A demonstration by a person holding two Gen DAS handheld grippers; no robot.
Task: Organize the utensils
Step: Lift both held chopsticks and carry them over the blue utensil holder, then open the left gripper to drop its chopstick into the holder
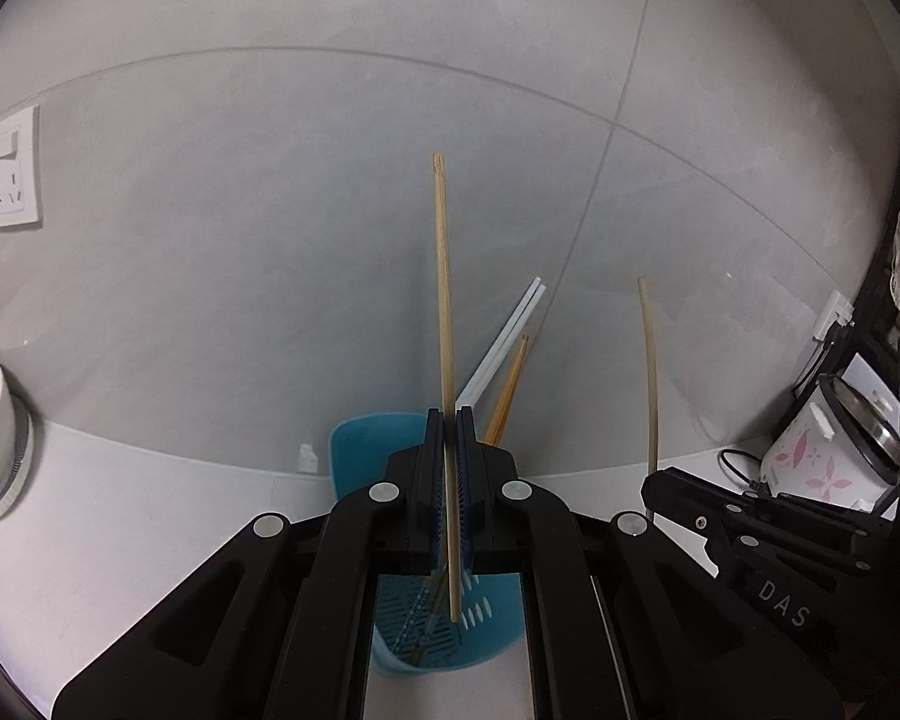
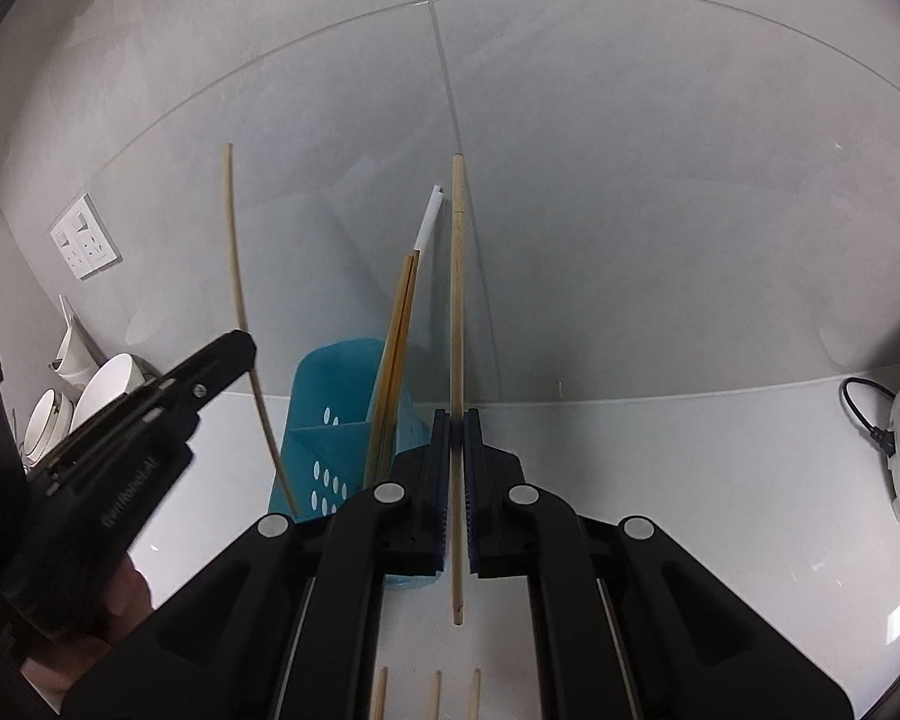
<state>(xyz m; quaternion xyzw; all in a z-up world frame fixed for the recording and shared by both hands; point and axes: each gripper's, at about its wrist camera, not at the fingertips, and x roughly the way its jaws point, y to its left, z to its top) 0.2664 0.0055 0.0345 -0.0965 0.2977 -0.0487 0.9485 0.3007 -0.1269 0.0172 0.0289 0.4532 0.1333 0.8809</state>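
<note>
Chopsticks fill both grippers: the left gripper [image 1: 450, 420] is clamped on 1 bamboo chopstick [image 1: 444, 300], its lower tip hanging over the blue utensil holder [image 1: 354, 450] on the white counter [image 1: 150, 510]. The right gripper [image 2: 457, 420] pinches 1 pale chopstick [image 2: 457, 300] upright, just right of the holder, which already keeps brown chopsticks [image 2: 399, 324] and white chopsticks [image 2: 429, 216]. 3 more sticks [image 2: 435, 693] lie on the counter below.

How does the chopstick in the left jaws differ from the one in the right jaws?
The wooden chopstick in the left gripper hangs with its lower tip over the blue perforated plastic holder; the paler wooden chopstick in the right gripper has its tip over the white counter, beside the holder. The left one looks darker; the right one has a groove near its top. Both stand roughly upright, clamped mid-shaft.
</note>
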